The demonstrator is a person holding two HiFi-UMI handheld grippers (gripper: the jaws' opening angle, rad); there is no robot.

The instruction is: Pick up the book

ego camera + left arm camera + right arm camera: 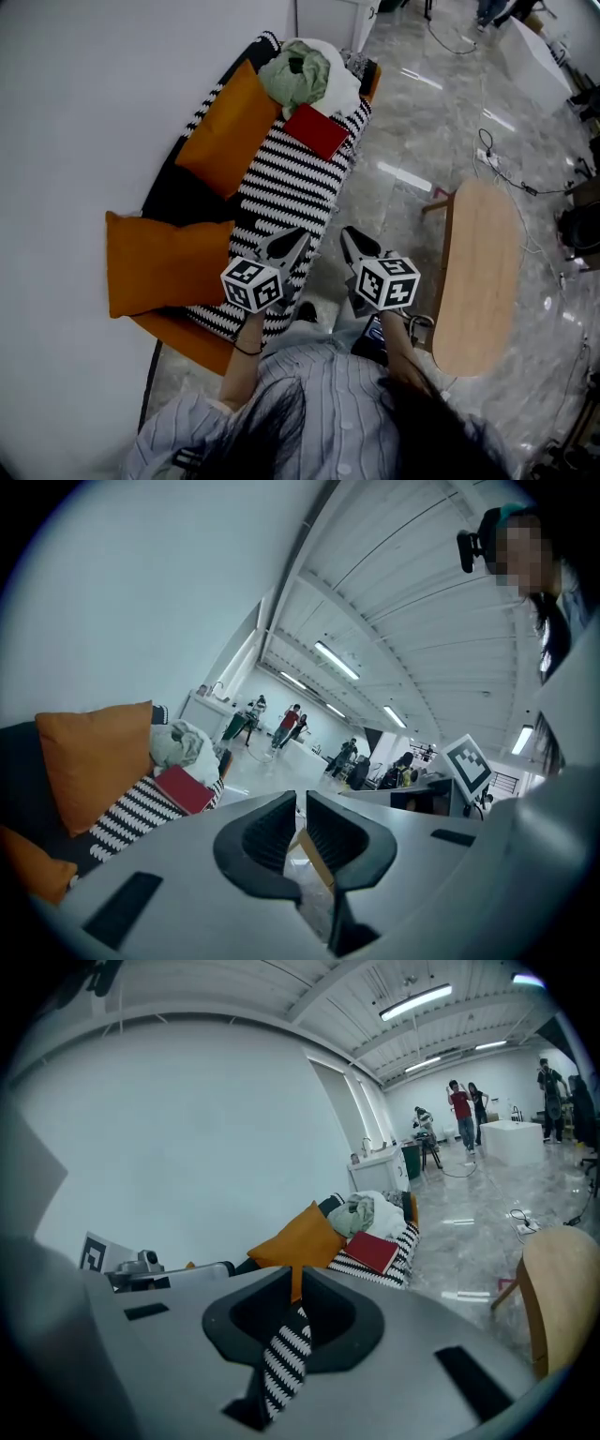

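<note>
Red book (317, 131) sits at the far end of the sofa (291, 183), touching the clothes (300, 75). Left gripper (298, 236) is over the near end and right gripper (350, 234) is just off the front edge. Both are pinched closed, holding nothing.

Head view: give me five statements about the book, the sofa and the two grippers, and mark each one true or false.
1. The red book lies on the striped sofa cover. True.
2. The left gripper is shut and empty. True.
3. The right gripper holds the red book. False: the right gripper is shut on nothing, well apart from the book.
4. In the head view, the wooden table stands left of the book. False: it stands to the book's right.
5. A cloth bundle lies beside the book. True.
</note>
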